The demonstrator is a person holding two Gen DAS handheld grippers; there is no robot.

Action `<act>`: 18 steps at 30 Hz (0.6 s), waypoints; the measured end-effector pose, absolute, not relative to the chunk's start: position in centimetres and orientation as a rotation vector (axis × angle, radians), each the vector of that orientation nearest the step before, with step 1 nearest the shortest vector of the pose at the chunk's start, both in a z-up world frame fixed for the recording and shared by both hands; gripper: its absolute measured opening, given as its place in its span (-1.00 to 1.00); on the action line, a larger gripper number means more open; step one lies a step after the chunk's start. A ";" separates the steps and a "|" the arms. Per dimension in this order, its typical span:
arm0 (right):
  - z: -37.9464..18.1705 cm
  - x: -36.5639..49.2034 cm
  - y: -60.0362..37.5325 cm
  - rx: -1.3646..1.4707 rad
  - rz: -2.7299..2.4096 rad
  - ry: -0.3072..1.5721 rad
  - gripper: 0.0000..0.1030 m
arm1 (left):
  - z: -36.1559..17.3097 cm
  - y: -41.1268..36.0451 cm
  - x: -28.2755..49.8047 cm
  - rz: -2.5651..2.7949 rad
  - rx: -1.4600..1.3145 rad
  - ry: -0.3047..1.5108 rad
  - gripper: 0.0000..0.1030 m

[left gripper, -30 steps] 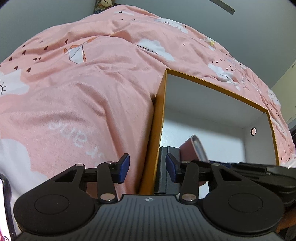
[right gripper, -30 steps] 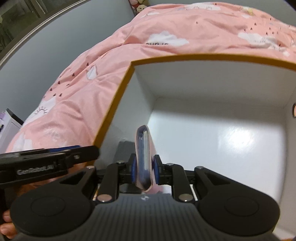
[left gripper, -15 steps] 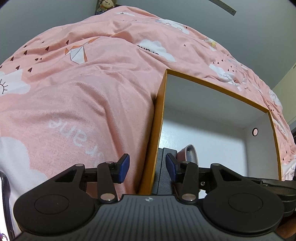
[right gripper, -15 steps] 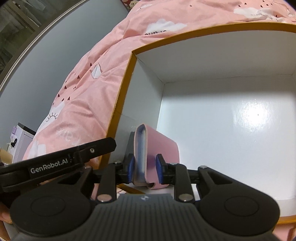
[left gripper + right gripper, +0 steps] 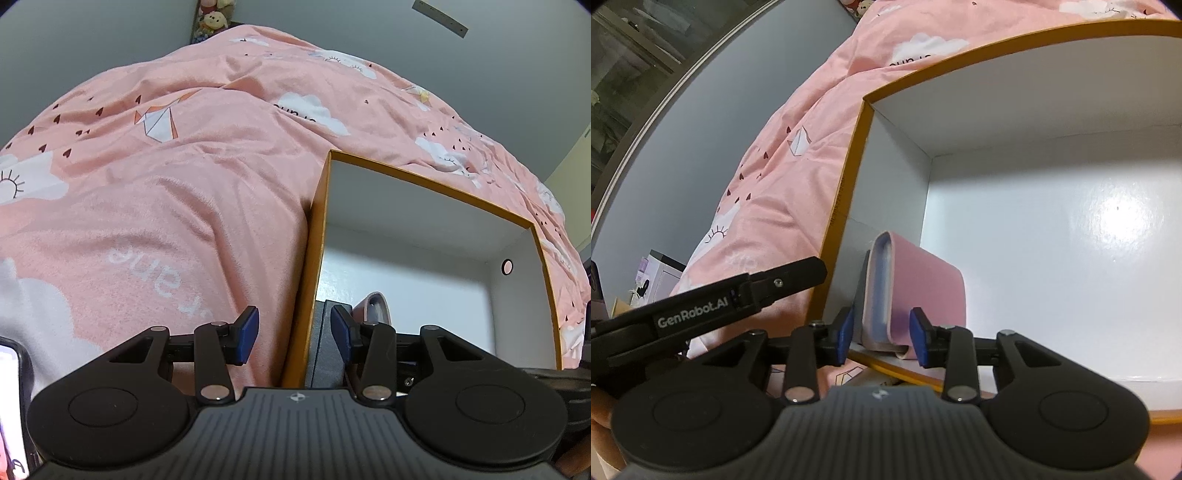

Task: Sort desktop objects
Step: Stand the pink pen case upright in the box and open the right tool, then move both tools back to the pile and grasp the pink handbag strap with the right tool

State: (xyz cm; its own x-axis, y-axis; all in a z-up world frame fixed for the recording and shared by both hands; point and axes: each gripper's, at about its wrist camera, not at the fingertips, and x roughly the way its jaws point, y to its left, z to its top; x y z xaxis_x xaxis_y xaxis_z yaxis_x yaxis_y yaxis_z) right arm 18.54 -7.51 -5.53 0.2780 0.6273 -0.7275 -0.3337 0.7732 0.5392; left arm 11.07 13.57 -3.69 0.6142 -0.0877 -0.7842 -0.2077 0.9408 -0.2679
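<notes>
One open box (image 5: 1052, 229) with orange rim and glossy white interior — landmark for all positions. One pink case (image 5: 923, 280) standing on edge inside the box, in the near-left corner, just beside the left wall; one dark flat item (image 5: 325, 347) between case and that wall, identity unclear. Same case seen from the left wrist as a pink rounded edge (image 5: 375, 308) past the right blue pad.

Two grippers. Right gripper (image 5: 882, 334) at the box's near rim, blue pads spread on either side of the pink case's near end, gaps visible on both sides — open, not clamping. Left gripper (image 5: 293, 334) open and holding nothing, straddling the box's left wall: one pad outside over the bedding, one inside.

Supporting surface: pink quilt (image 5: 166, 206) printed with white clouds, small hearts and paper boats, rising behind and left of the box. Grey walls beyond; plush toys (image 5: 212, 18) at the far end.

Box floor right of the case bare and reflective; one small round hole (image 5: 507, 266) in the right wall.
</notes>
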 end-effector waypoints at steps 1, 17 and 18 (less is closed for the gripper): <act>-5.3 18.4 -7.7 0.307 0.663 1.102 -0.28 | -3.5 13.4 10.9 0.068 -0.335 0.904 -0.04; 1.1 12.8 -15.7 0.202 0.540 0.766 -0.13 | 1.0 8.7 6.3 -0.118 -0.135 0.725 0.00; 1.4 12.3 -16.1 0.180 0.519 0.752 -0.13 | 1.1 8.5 6.2 -0.159 -0.157 0.734 0.03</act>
